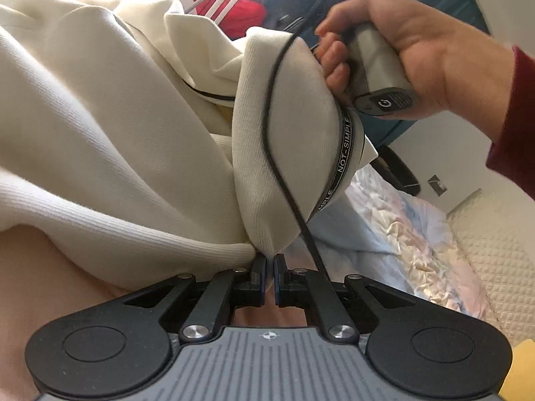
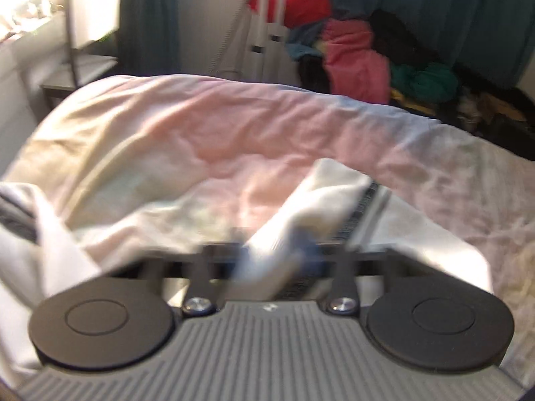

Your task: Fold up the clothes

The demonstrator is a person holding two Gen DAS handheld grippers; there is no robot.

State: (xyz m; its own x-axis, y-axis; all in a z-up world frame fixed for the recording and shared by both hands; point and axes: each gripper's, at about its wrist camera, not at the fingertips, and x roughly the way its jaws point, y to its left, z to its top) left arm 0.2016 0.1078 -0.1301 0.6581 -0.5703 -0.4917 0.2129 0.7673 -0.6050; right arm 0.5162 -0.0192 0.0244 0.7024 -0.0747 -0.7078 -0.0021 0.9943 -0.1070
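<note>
Cream knit garment point(image 1: 110, 127) hangs bunched across the left wrist view, lifted off the bed. Left gripper point(image 1: 270, 267) has its jaws pinched nearly together on a ribbed edge of the fabric; cloth fans up and away from the pinch point. Black band with white lettering point(image 1: 342, 153) runs along one hem, reading partly "NOT-SIMPLE". Thin black cable point(image 1: 274, 127) drapes over the cloth. Person's right hand point(image 1: 411, 56), in a dark red sleeve point(image 1: 515, 127), grips the grey handle of the other tool beside the garment's upper fold. Right wrist view is motion-blurred: right gripper point(image 2: 277, 260) sits with jaws drawn in on a cream strip of the same garment with the dark band beside it, fabric between the jaws. Below lies the bed's pale pink and blue cover point(image 2: 214, 133). Piled clothes point(image 2: 354, 60) sit beyond the bed.
</note>
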